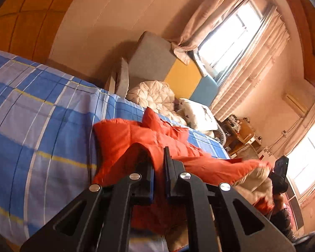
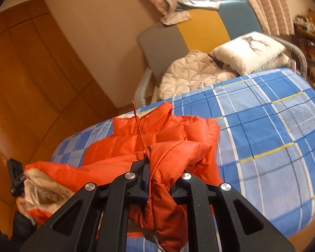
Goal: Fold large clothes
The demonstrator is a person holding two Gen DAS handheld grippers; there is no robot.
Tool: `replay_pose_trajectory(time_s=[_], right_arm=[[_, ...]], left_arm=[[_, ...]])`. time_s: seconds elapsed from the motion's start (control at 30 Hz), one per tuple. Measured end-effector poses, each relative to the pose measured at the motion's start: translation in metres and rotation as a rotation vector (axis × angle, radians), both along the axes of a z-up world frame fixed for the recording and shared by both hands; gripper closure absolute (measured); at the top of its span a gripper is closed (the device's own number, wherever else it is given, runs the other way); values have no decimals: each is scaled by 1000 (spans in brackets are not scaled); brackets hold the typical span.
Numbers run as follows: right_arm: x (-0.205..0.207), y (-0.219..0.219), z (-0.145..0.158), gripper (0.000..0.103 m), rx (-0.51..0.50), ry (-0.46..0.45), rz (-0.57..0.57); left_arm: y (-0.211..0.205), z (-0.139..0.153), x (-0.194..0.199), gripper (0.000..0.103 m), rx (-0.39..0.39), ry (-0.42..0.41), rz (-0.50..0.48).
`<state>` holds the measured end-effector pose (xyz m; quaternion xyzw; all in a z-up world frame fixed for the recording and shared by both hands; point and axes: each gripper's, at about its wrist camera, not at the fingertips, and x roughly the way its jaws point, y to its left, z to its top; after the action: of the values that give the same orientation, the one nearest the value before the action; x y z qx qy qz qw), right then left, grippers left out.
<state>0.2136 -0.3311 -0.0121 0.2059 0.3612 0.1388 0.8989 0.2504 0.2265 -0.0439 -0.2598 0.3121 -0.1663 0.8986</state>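
An orange padded jacket point(image 1: 126, 138) with a beige lining lies partly lifted over the blue plaid bed point(image 1: 42, 105). My left gripper point(image 1: 158, 157) is shut on a fold of the jacket's orange fabric, which bulges between its fingers. My right gripper point(image 2: 157, 168) is shut on another bunch of the jacket point(image 2: 136, 138), with fabric draped over its fingers. Each gripper shows far off in the other's view, the right one point(image 1: 280, 174) and the left one point(image 2: 15, 174), holding the stretched edge. The bed point(image 2: 273, 136) is below both.
A cream quilt point(image 2: 189, 73) and a white pillow point(image 2: 252, 50) lie at the head of the bed by a grey, yellow and blue headboard point(image 2: 199, 33). A wooden wardrobe point(image 2: 31, 84) stands beside the bed. Curtained windows point(image 1: 231, 31) and a cluttered desk point(image 1: 241, 130) are beyond.
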Motion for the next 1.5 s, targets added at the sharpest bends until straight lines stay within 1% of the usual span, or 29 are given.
replay_pose_trajectory(time_s=[0.1, 0.13, 0.23, 0.27, 0.3, 0.33, 0.37, 0.4, 0.43, 0.47, 0.5, 0.53, 0.6, 0.67, 0.7, 0.73, 0.77, 0.8, 0.9, 0.93, 1.03, 1.07, 1.1, 1.13, 1.2, 1.23, 1.27, 1.37, 1.5], right_arm=[[32, 2, -10, 92, -2, 34, -28], [44, 3, -15, 92, -7, 45, -36], [72, 4, -29, 91, -18, 88, -63], [80, 4, -35, 88, -17, 104, -76], [87, 5, -39, 88, -20, 118, -82], [92, 5, -43, 84, -25, 127, -87], [96, 5, -46, 78, -29, 133, -92], [102, 3, -50, 73, -22, 147, -96], [107, 2, -54, 65, -3, 160, -98], [108, 3, -56, 59, 10, 161, -100], [109, 3, -56, 56, 16, 156, -101], [108, 4, -57, 50, 32, 148, -101], [103, 5, -57, 47, 47, 133, -111], [96, 5, -55, 33, 67, 113, -117], [89, 3, -54, 29, 79, 99, -128], [80, 0, -53, 21, 89, 83, -144], [75, -1, -52, 9, 96, 74, -155], [62, -6, -51, 9, 103, 59, -178], [38, -19, -59, 9, 114, 61, -197], [29, -24, -67, 9, 103, 81, -206], [13, -32, -98, 9, 79, 158, -226], [9, -33, -110, 15, 73, 188, -227], [7, -33, -117, 21, 77, 201, -224], [6, -31, -125, 37, 93, 215, -210], [5, -27, -130, 55, 101, 220, -206], [4, -26, -128, 71, 118, 208, -197], [3, -25, -124, 80, 130, 200, -192], [-4, -23, -104, 89, 126, 160, -174], [-30, -19, -75, 90, 85, 114, -128]], left_arm=[[-3, -7, 34, 95, 11, 30, 10], [-3, -13, 51, 95, 4, 55, 16], [-2, -26, 80, 92, 16, 105, 46], [-2, -30, 88, 91, 24, 114, 56], [-1, -34, 96, 88, 31, 132, 72], [0, -39, 103, 79, 19, 148, 75], [1, -42, 107, 71, 5, 152, 75], [2, -44, 109, 50, -6, 152, 79], [5, -46, 111, 38, -23, 152, 102], [9, -44, 109, 22, -29, 134, 139], [13, -42, 106, 16, -40, 114, 160], [16, -41, 105, 15, -56, 106, 161], [22, -42, 100, 15, -59, 107, 178], [27, -50, 91, 15, -59, 109, 175], [29, -57, 85, 16, -58, 122, 179], [29, -63, 80, 16, -55, 132, 180], [30, -71, 74, 16, -56, 138, 176], [30, -78, 67, 16, -64, 145, 171], [25, -107, 51, 18, -77, 202, 131], [21, -116, 46, 19, -83, 217, 115], [10, -131, 38, 38, -133, 234, 61], [6, -132, 36, 42, -145, 232, 49], [3, -133, 35, 52, -149, 229, 41], [0, -133, 35, 69, -157, 224, 26], [-4, -128, 33, 84, -144, 215, 22], [-5, -125, 31, 90, -140, 208, 21], [-6, -121, 28, 91, -134, 197, 20], [-5, -106, 12, 95, -131, 159, 22], [-2, -87, -19, 96, -143, 125, 26]])
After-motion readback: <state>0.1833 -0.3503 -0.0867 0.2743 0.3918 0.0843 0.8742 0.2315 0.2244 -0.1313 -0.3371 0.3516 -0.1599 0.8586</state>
